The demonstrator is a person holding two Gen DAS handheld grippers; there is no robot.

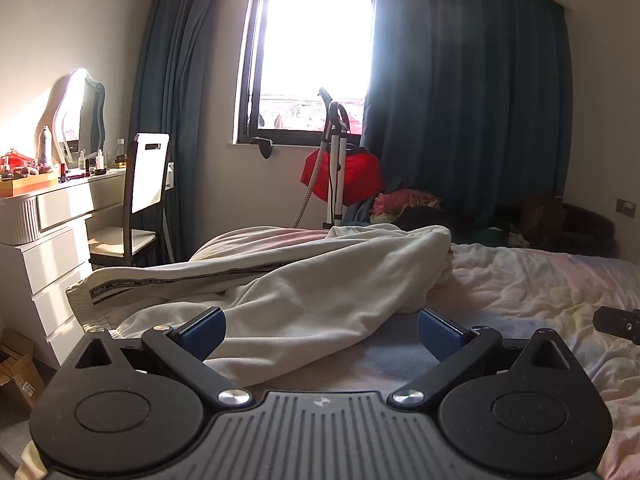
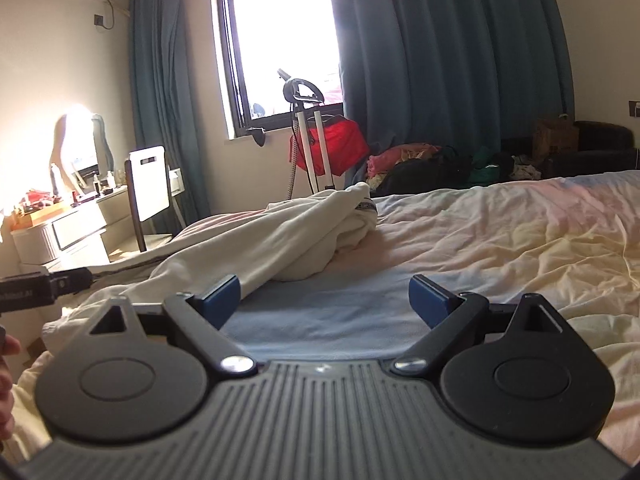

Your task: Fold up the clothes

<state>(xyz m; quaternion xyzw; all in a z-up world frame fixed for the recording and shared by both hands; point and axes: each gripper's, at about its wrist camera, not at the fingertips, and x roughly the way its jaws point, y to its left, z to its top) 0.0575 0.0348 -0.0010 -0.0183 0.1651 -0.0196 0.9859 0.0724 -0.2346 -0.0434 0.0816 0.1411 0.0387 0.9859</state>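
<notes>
Cream sweatpants (image 1: pixel 304 284) with a dark lettered side stripe lie crumpled across the bed; they also show in the right wrist view (image 2: pixel 280 236). My left gripper (image 1: pixel 322 330) is open, low over the bed, its blue pads on either side of the near edge of the pants without holding them. My right gripper (image 2: pixel 324 298) is open and empty over the bare sheet, just right of the pants. The right gripper's tip shows in the left view (image 1: pixel 618 324); the left gripper shows in the right view (image 2: pixel 44 284).
The bed (image 2: pixel 500 240) has a rumpled pastel sheet. A white dresser (image 1: pixel 44 236) with a mirror and bottles and a chair (image 1: pixel 140 204) stand left. A garment steamer (image 1: pixel 334 160), a red bag and a clothes pile (image 1: pixel 404 200) lie beyond the bed under the window.
</notes>
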